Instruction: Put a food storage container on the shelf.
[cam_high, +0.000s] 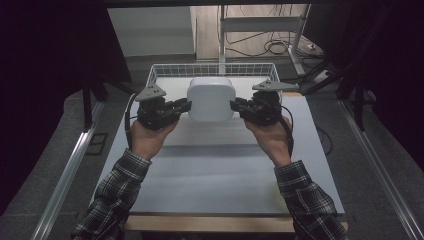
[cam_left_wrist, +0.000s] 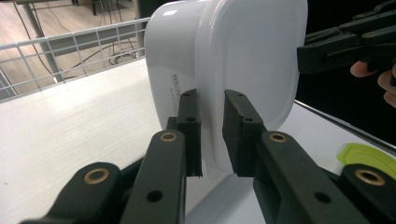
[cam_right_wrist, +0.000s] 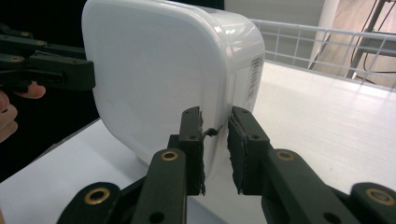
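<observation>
White plastic, rounded and square: I count one lidded white plastic container (cam_high: 211, 98), one white wire basket (cam_high: 165, 70) behind it in the upper middle of the high view, and one lime-green disc (cam_left_wrist: 369, 157) at the lower right of the left gripper view. I have two claws. My left gripper (cam_high: 187, 105) is nearly closed, pinching the container's rim on its left edge. My right gripper (cam_high: 235, 105) is pinched likewise on the right rim. Between them, the container sits at frame centre, tipped on edge.
</observation>
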